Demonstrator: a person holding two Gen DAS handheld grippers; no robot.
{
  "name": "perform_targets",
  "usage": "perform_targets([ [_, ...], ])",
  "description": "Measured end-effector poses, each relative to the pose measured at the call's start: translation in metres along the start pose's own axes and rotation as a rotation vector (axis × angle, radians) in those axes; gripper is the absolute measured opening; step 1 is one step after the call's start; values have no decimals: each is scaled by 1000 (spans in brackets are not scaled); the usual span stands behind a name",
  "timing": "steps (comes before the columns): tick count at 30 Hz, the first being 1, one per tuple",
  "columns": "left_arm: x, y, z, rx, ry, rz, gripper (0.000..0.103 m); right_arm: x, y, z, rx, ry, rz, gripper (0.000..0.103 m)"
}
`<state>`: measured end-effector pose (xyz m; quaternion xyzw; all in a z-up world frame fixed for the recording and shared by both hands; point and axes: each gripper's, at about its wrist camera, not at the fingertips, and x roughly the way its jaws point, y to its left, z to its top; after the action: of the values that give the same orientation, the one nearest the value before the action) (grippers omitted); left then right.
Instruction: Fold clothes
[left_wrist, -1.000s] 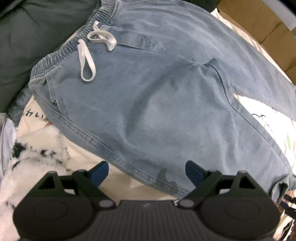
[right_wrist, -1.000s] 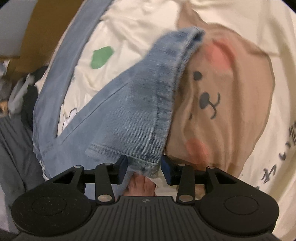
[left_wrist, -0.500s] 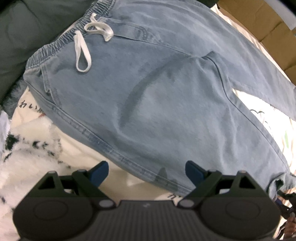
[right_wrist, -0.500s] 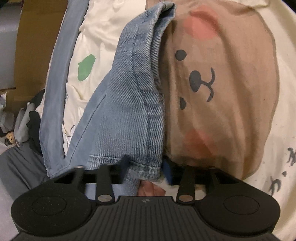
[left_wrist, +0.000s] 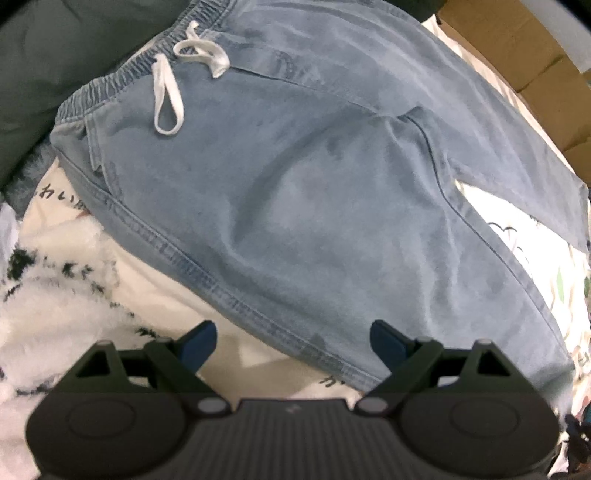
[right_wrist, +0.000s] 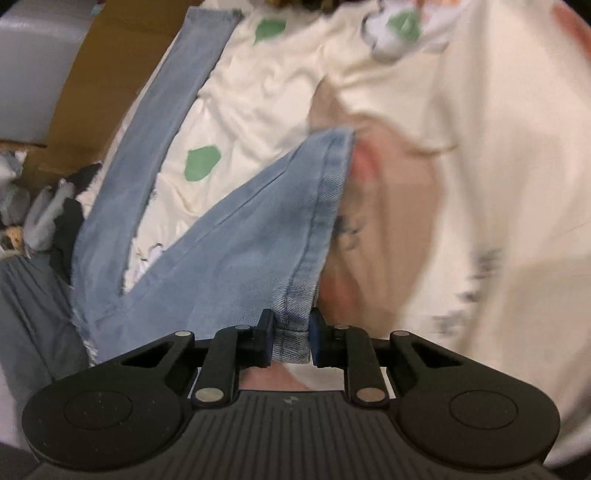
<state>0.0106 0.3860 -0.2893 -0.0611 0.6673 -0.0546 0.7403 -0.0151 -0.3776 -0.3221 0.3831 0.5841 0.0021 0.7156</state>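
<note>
My left gripper (left_wrist: 293, 338) stands wide, nothing between its fingers, over the outer side seam of the light denim trousers (left_wrist: 295, 184). Waistband with white drawstring (left_wrist: 168, 96) lies toward 11 o'clock, legs run off toward 4 o'clock across the cream printed bedsheet (right_wrist: 480, 166). My right gripper (right_wrist: 291, 339) has just been closing and now pinches the hem of one trouser leg (right_wrist: 240, 243), fingers narrow on the cloth.

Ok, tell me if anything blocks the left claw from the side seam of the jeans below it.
Nothing visible does. The left claw hangs open over the jeans, their side seam just beyond its fingertips, with only bare cream bedsheet between. The white drawstring lies far off at the waistband.
</note>
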Motion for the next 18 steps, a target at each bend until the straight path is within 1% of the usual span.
perform_targets([
  [4, -3, -1, 0, -3, -3, -6, 92, -35, -20, 0, -26, -3, -98, 17],
  [5, -2, 0, 0, -5, -3, -5, 92, -38, -27, -1, -23, 1, -114, 5],
  [7, 1, 1, -1, -13, 0, -1, 92, -42, -40, -3, -19, 9, -144, 5],
  [9, 5, 4, -2, -24, 5, 4, 92, -36, -48, -8, -22, 15, -170, 6],
  [11, 8, 7, -4, -37, 13, 9, 92, -25, -57, -12, 3, 17, -175, 6],
  [12, 9, 9, -6, -39, 16, 11, 92, -21, -61, -15, 21, 13, -175, 9],
  [13, 9, 11, -7, -36, 18, 14, 92, -19, -65, -16, 38, 4, -176, 10],
  [14, 9, 12, -9, -30, 20, 19, 92, -16, -69, -19, 52, 0, -176, 17],
  [15, 9, 14, -11, -26, 22, 25, 92, -14, -72, -22, 63, 1, -176, 32],
  [16, 9, 16, -13, -27, 25, 30, 92, -13, -76, -24, 75, 2, -175, 41],
  [17, 10, 18, -13, -35, 29, 33, 92, -12, -80, -28, 89, 8, -172, 45],
  [18, 11, 20, -14, -44, 33, 34, 92, -10, -83, -31, 104, 15, -166, 46],
])
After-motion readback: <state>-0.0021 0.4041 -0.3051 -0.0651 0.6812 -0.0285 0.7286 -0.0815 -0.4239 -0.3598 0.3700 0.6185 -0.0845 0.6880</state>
